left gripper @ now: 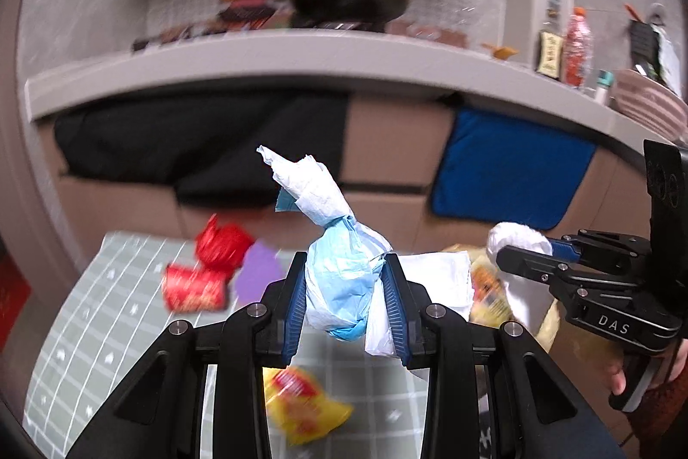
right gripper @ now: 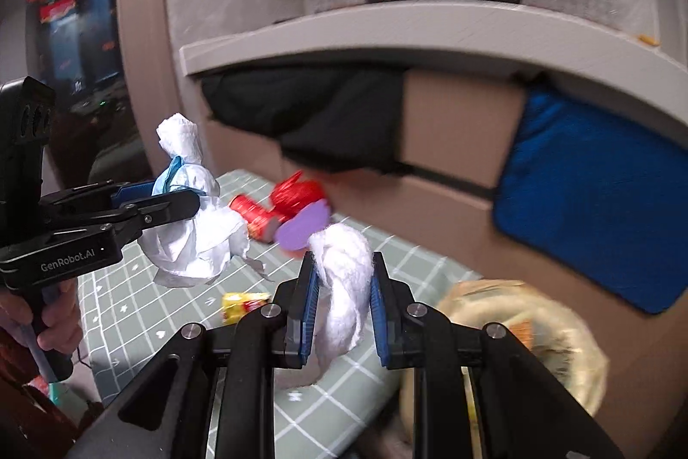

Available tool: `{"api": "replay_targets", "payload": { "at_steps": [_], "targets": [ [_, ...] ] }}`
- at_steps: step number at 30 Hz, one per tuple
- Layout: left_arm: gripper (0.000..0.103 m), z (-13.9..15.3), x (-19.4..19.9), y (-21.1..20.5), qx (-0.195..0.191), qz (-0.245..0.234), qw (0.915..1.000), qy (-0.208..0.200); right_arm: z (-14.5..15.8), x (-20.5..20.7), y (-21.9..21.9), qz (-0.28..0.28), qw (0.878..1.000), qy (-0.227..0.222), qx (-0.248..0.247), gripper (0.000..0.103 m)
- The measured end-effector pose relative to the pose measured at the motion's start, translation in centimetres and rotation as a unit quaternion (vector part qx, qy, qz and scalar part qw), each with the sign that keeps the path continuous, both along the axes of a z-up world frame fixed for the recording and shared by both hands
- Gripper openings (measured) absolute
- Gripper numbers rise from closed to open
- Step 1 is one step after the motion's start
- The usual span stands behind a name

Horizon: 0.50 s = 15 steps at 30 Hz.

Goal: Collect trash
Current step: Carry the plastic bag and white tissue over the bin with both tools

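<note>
Two grippers, left gripper (left gripper: 344, 289) clamped on crumpled white-and-blue paper wad (left gripper: 339, 265), right gripper (right gripper: 342, 300) squeezing fluffy white cotton clump (right gripper: 344, 278)

Green grid mat (left gripper: 107, 312) littered: red wrapper (left gripper: 202, 274) and purple scrap (left gripper: 258, 269) at far edge, yellow snack packet (left gripper: 305, 411) near middle; bare mat between them. Counter ledge (left gripper: 258, 59) overhangs cabinet front behind mat. Black cloth (left gripper: 193, 140) and blue towel (left gripper: 511, 170) hang over cabinet front. Left gripper (left gripper: 346, 287) with clamped blue-white tissue wad (left gripper: 339, 278) and right gripper (right gripper: 342, 287) with clamped white cotton tuft (right gripper: 344, 287) sit side by side above mat, near each other. Clear bag (right gripper: 529, 334) of waste fills space right of mat.
</note>
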State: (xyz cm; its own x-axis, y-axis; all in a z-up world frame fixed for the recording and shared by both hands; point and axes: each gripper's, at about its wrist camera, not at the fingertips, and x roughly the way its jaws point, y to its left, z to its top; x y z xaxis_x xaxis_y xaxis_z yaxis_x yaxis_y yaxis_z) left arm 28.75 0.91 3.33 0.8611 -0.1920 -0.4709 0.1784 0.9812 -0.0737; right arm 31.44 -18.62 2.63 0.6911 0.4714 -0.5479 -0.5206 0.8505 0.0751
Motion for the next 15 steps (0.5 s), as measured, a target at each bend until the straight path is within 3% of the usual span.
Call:
{"api": "replay_targets", "payload": {
  "at_steps": [8, 15],
  "targets": [
    [0.035, 2.0, 1.3, -6.3, 0.008, -0.047, 0.9984, -0.028, 2.2, -0.3, -6.8, -0.069, 0.997, -0.027, 0.018, 0.021],
    [0.035, 1.9, 3.0, -11.1, 0.006, -0.088, 0.996, -0.018, 1.9, -0.2, -11.2, -0.113, 0.993, -0.023, 0.031, 0.021]
  ]
}}
